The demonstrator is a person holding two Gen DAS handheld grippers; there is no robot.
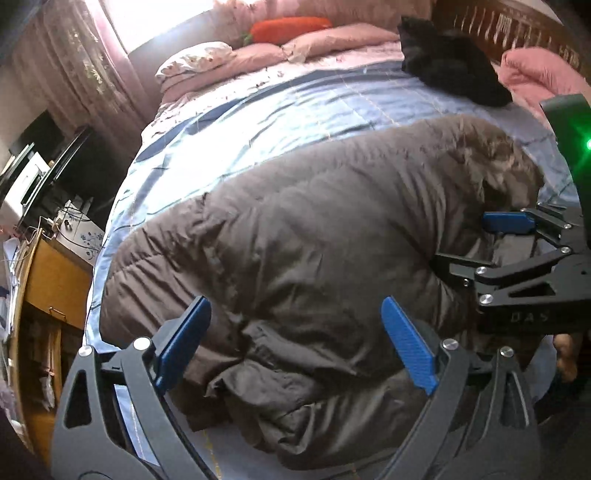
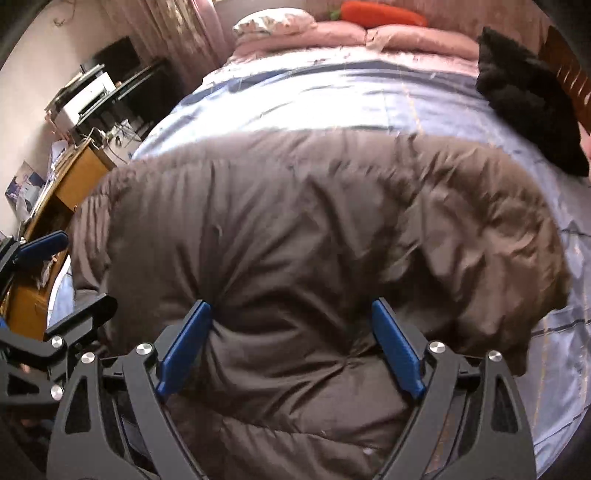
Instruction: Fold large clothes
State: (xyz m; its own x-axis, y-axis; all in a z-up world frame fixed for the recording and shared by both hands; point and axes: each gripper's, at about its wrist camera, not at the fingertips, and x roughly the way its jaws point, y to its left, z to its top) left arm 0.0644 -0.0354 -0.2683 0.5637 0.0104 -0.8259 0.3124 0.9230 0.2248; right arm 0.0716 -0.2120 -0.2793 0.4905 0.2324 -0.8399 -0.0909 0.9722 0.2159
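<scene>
Brown padded coat (image 1: 295, 258) lies bunched across the bed's blue quilt (image 1: 258, 122), fur-trimmed hood to the right. Left claw (image 1: 295, 343) and right claw (image 2: 291, 345) hover spread wide, gripping nothing, apparently placed to seize its near edge.

A brown quilted puffer coat (image 1: 295, 258) lies on a light-blue bedspread (image 1: 258, 122) with darker blue stripes, beside pink pillows (image 1: 332, 40), an orange carrot-shaped cushion (image 1: 291, 27), a black fuzzy garment (image 1: 450, 62), a white floral pillow (image 1: 192, 61), and blue-padded black grippers.
</scene>
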